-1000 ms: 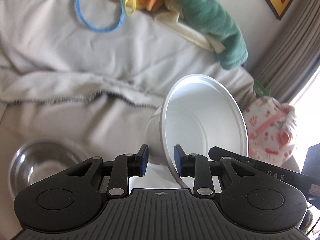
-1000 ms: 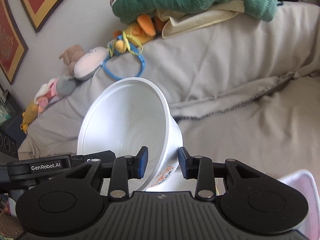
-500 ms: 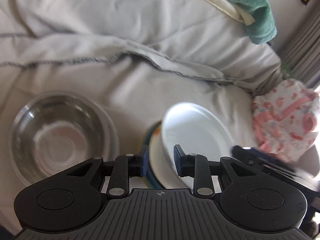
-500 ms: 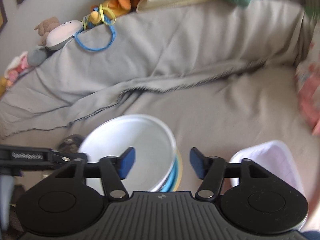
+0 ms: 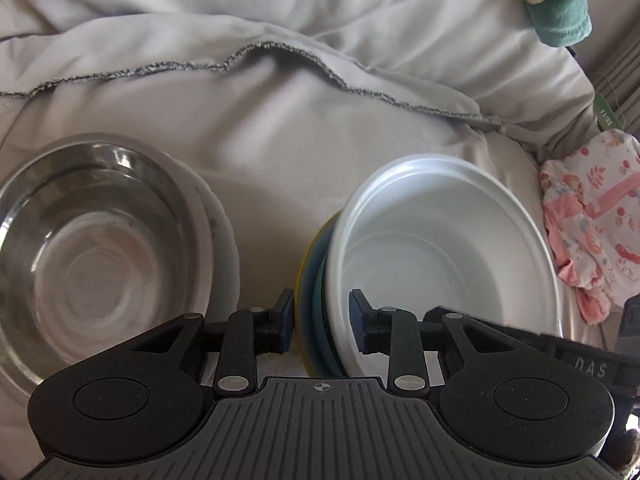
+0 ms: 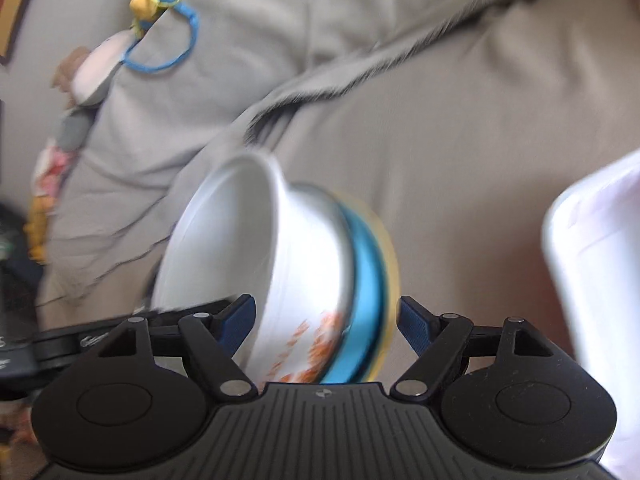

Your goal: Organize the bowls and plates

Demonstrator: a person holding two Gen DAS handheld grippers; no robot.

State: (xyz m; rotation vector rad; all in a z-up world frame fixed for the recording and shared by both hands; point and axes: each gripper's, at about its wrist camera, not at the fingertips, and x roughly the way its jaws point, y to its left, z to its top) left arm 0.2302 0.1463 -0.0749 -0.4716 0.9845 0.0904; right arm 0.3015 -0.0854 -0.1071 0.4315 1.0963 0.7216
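**White bowl lands on the stack as the right gripper lets go**

Here we are over the grey sofa cover [image 5: 304, 152], and the landmark is the white bowl [image 5: 440, 248]. It sits nested on top of a blue dish [image 6: 366, 280] and a yellow plate [image 6: 390, 256], the whole stack resting on the cover. From the right wrist view, which is smeared with blur, orange print shows on the bowl's outer wall.

The left gripper [image 5: 320, 322] straddles the near rim of the white bowl: one blue pad is inside the bowl, the other is outside the stack's edge. Its jaws are partly apart and opening slightly, with the rims of the stack between them; whether the pads are pressing on the rim I cannot tell.

The right gripper [image 6: 326, 320] is spread wide and opening further. The white bowl's wall and the stack's edges lie between its fingers, but both pads stand clear, gaps showing on either side, so nothing is held there.

Left of the white bowl, well apart from it, a steel bowl [image 5: 92, 240] sits inside a white plate [image 5: 224, 240]. Right of the white bowl lies a floral pink cloth [image 5: 592, 220]. On the far side from the steel bowl, a pale white container [image 6: 592, 280] stands near the stack.
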